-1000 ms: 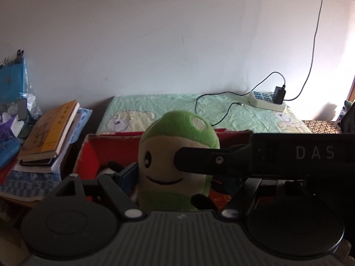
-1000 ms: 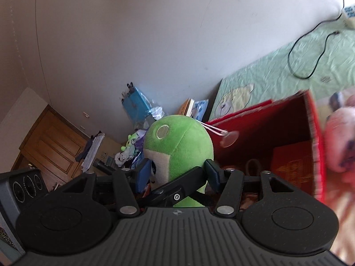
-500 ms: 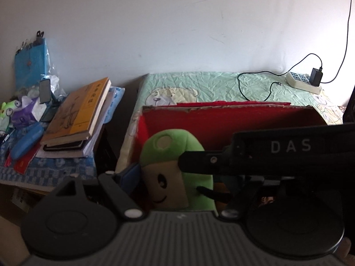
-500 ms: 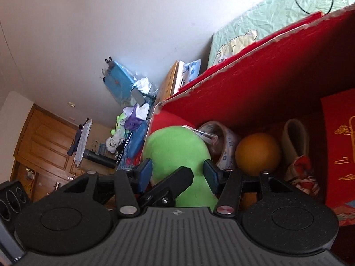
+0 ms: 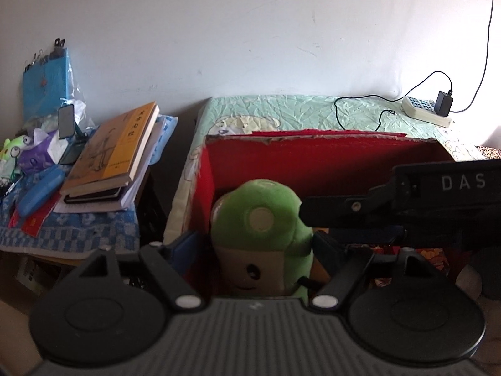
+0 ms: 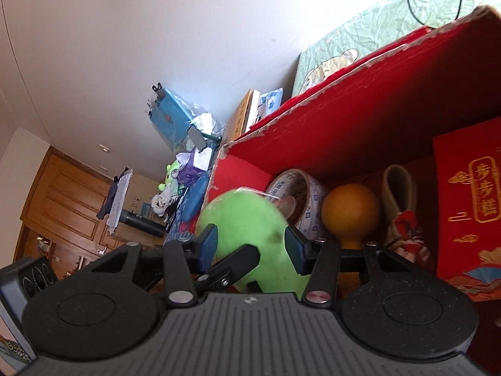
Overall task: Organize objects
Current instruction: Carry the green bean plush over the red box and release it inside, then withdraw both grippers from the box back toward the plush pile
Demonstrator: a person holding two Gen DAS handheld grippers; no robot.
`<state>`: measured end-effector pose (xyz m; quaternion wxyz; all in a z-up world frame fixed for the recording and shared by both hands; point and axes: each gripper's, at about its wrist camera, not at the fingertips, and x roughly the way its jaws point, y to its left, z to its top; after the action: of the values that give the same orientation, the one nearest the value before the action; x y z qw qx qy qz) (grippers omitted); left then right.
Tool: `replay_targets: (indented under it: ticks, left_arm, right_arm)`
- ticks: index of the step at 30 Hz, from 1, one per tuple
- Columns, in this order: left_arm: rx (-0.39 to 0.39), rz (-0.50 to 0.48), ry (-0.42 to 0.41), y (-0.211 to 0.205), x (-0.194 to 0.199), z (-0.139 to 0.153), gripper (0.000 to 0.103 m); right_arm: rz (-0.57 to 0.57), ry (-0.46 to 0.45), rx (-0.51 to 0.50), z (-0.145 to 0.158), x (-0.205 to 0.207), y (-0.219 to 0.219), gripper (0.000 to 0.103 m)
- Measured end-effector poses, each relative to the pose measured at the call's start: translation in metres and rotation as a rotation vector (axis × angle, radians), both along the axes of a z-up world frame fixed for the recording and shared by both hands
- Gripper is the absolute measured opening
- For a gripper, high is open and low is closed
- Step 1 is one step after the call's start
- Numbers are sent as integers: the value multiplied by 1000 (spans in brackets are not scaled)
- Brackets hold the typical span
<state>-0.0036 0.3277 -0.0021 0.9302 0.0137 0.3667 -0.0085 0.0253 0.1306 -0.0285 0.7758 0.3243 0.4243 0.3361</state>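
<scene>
A green plush toy (image 5: 260,228) with a cream face sits low in the left end of the red cardboard box (image 5: 313,153). My left gripper (image 5: 253,250) and my right gripper (image 6: 250,244) both reach into the box with their blue pads on either side of the toy (image 6: 247,222). The fingers stand wider than the toy and look open around it; contact is hard to see. The right gripper's black body (image 5: 407,200) crosses the left wrist view from the right.
Inside the box (image 6: 360,100) lie a tape roll (image 6: 300,194), an orange ball (image 6: 350,210), a beige slipper (image 6: 400,194) and a red packet (image 6: 469,206). A book stack (image 5: 116,156) sits on the cluttered side table. A power strip (image 5: 426,109) lies on the bed.
The toy went down from above the box into its left end, with both grippers following. The fingers of both grippers have spread wider apart around it.
</scene>
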Motion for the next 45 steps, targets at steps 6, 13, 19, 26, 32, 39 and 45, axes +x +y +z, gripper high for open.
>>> replay_targets:
  ticks: [6, 13, 19, 26, 32, 39, 45]
  left_arm:
    - [1, -15, -22, -7, -7, 8, 86]
    - [9, -35, -19, -26, -9, 8, 85]
    - [48, -15, 12, -55, -16, 11, 83]
    - [51, -16, -15, -104, -32, 30, 83]
    - [53, -40, -3, -155, -40, 36, 84]
    - [69, -38, 29, -198, -44, 36, 85]
    - [64, -52, 60, -227, -47, 34, 85]
  right_arm:
    - [-24, 5, 2, -1, -4, -5, 52]
    - [-52, -28, -14, 3, -12, -18, 52]
    - [-44, -38, 1, 5, -18, -36, 52]
    - [-23, -73, 45, 14, -31, -76, 44]
    - [-13, -106, 53, 20, -47, -114, 45]
    - [-23, -108, 26, 24, -55, -154, 45]
    - [-11, -104, 6, 22, -61, -178, 45]
